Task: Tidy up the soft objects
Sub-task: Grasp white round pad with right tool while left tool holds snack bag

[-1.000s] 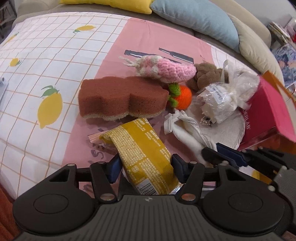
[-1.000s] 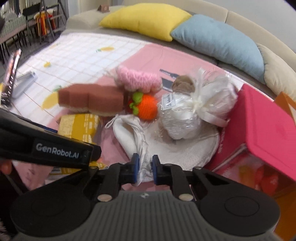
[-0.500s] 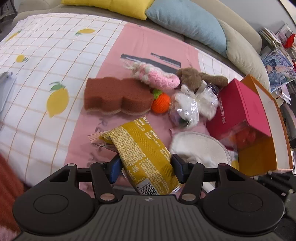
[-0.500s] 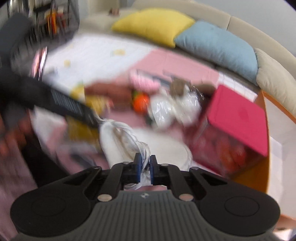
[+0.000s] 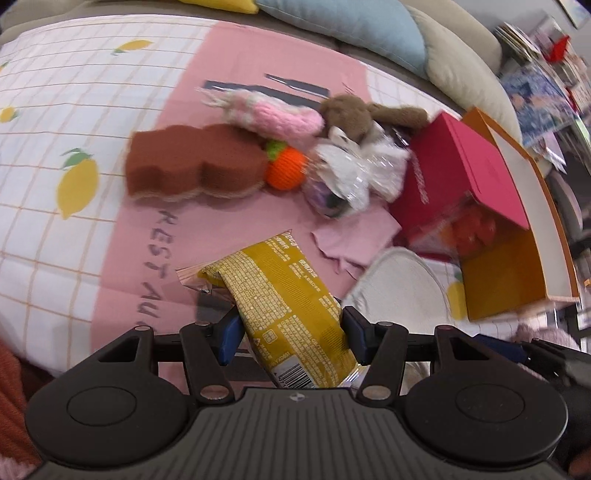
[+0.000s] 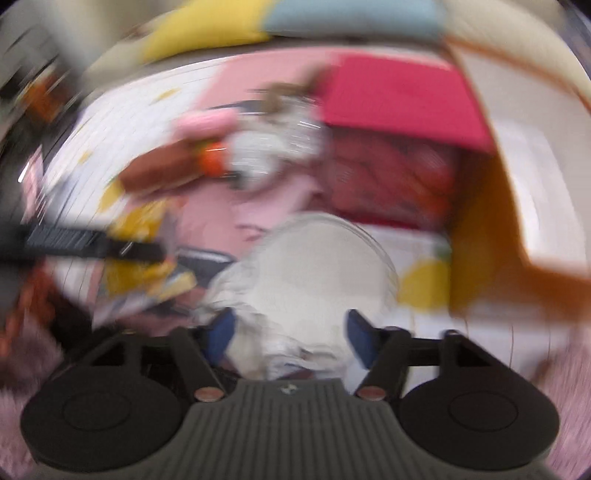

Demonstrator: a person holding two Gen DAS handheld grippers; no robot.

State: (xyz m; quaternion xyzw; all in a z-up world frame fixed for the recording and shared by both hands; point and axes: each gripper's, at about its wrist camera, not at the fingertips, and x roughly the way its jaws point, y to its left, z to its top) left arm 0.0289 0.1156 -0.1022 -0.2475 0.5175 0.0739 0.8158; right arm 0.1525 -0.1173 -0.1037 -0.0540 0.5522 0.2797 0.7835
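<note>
My left gripper (image 5: 290, 332) is shut on a yellow snack packet (image 5: 284, 306) and holds it above the pink cloth. Beyond it lie a brown sponge (image 5: 192, 162), a pink knitted toy (image 5: 273, 116), an orange knitted ball (image 5: 286, 168), a brown plush (image 5: 365, 110) and a clear wrapped bundle (image 5: 351, 173). My right gripper (image 6: 291, 332) has its jaws wide apart, with a white cloth bag (image 6: 295, 347) lying loose between them over a round white pad (image 6: 325, 266). The right wrist view is heavily blurred.
A red box (image 5: 461, 173) stands in an open orange carton (image 5: 517, 266) at the right. A pink folded cloth (image 5: 354, 236) lies beside the white pad (image 5: 402, 284). Cushions line the sofa back (image 5: 351, 26).
The right gripper, shut on the white bag before, has opened wide and swung right towards the carton. The left gripper has lifted and pulled back with the yellow packet.
</note>
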